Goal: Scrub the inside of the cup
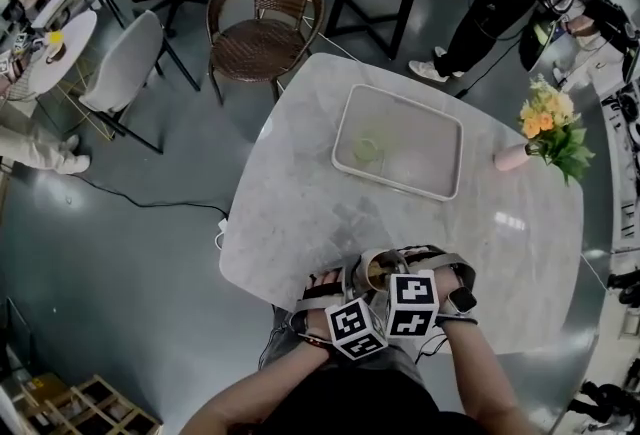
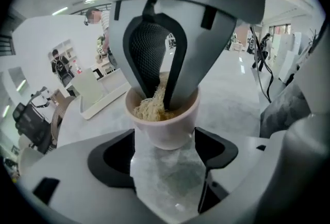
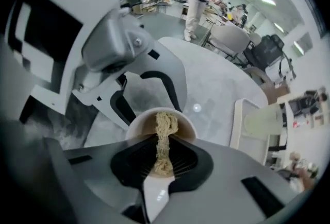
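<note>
**Scrubber down the cup's axis, left jaws flanking its foot**

The cup [image 2: 165,127] stands upright on the marbled table [image 1: 300,193], close to the near edge and right under my two tools. Its long axis is vertical with the mouth up, and that sets the whole next stroke.

My right gripper [image 3: 162,158] comes in from above, nearly along that axis. It is clenched on a strand of scrubber [image 3: 164,130] that hangs down past the rim into the bowl. My left gripper [image 2: 165,153] comes in from the side, low and level with the tabletop. Its jaws are spread to either side of the cup's lower wall, with the pads just beside it. I can't see them pressing, so I read that gripper as released around the cup and not yet gripping it.

I judge the right gripper the working one and the left the brace. Without a firm hold, the cup could skate on this glossy top.

The cup is pale, smooth and glazed, tapering to a narrower foot, with a brownish tint inside. The scrubber is tan, coarse and stringy, like loofah fibre, and soft enough to bend against the wall
</note>
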The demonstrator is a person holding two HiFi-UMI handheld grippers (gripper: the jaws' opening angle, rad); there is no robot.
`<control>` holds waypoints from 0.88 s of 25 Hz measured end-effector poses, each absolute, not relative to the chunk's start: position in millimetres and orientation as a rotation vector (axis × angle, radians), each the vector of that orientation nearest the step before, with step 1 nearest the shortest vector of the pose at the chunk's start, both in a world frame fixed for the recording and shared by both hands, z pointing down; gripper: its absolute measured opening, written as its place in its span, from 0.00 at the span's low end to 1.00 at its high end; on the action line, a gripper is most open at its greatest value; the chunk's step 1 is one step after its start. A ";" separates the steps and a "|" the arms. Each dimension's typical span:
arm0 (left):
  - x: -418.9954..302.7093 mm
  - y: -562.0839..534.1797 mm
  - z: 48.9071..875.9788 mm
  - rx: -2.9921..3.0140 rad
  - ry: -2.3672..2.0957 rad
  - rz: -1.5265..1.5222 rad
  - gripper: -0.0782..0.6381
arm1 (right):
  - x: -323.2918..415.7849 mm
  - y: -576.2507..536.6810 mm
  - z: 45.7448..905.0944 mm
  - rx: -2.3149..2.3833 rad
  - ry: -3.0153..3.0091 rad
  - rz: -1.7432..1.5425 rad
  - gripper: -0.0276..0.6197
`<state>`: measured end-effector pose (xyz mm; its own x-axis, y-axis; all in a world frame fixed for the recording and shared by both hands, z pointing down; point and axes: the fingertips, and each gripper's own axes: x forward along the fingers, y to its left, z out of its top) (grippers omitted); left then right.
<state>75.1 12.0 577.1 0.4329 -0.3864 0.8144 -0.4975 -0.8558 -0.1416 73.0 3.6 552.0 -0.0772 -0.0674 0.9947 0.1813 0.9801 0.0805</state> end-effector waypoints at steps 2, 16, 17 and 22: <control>77.0 8.7 579.7 2.606 -0.742 1.445 0.64 | 70.7 6.2 548.5 -0.086 -1.689 -0.082 0.14; 84.2 5.9 581.5 2.744 -0.626 1.503 0.65 | 74.7 6.5 516.3 -0.112 -1.688 -0.243 0.14; 83.3 5.3 582.2 2.729 -0.632 1.489 0.65 | 74.1 2.4 521.5 -0.135 -1.653 -0.351 0.14; 80.8 2.5 582.6 2.707 -0.669 1.474 0.65 | 73.7 -10.5 538.2 -0.124 -1.543 -0.614 0.14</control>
